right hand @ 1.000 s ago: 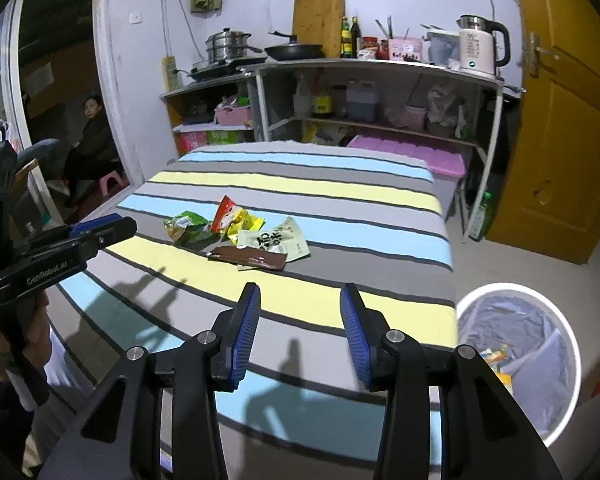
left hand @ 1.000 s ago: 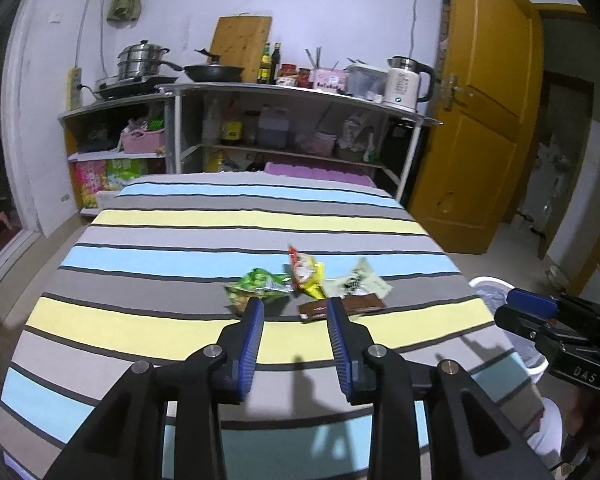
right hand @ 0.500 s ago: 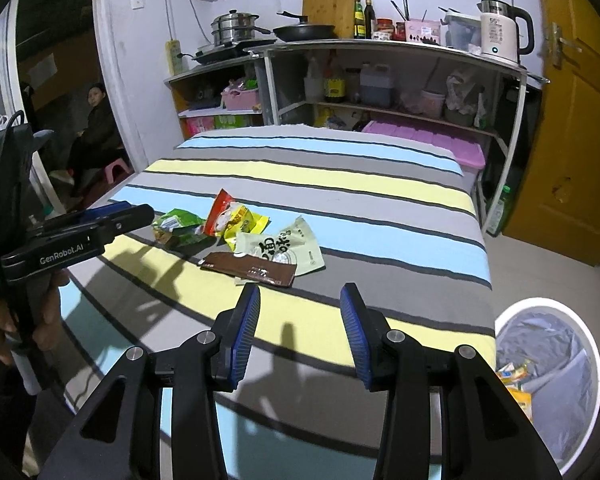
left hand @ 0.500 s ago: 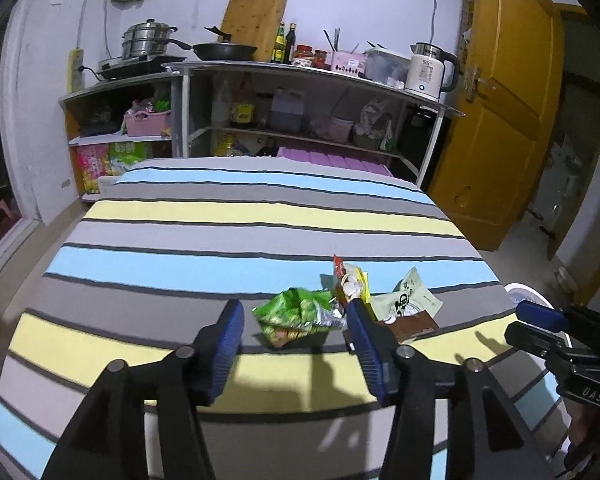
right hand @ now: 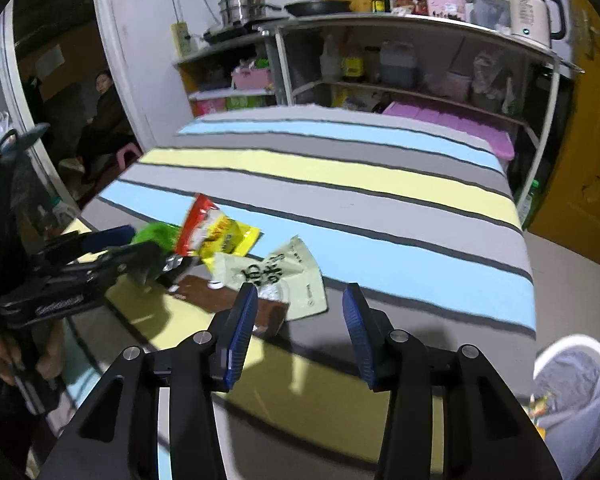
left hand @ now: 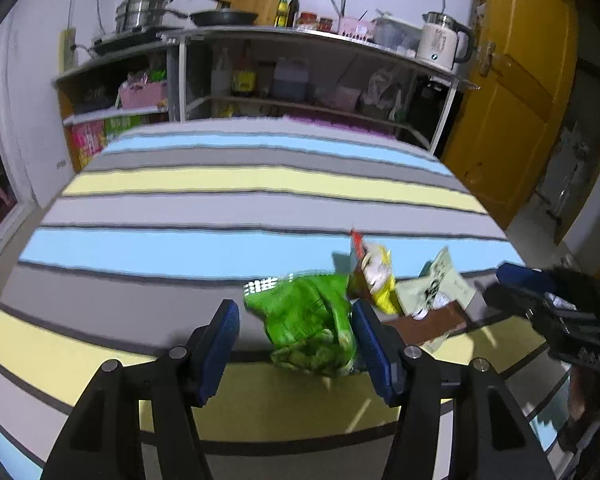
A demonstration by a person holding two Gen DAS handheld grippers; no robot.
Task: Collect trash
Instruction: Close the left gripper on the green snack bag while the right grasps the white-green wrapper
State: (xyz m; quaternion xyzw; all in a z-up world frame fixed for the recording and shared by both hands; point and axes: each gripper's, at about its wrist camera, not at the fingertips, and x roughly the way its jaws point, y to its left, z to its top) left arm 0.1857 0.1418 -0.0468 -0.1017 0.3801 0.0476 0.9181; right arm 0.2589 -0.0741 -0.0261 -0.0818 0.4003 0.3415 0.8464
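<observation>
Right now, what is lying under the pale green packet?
A brown wrapper lies partly under the pale green packet, on the striped cloth. How much of the wrapper is covered cannot be seen.

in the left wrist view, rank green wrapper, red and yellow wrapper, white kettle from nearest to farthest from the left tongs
1. green wrapper: lying between the open fingers of the left tongs, against the right one.
2. red and yellow wrapper: just beyond the green one, to the right on the striped cloth.
3. white kettle: far back, on the right end of the shelf top.
</observation>
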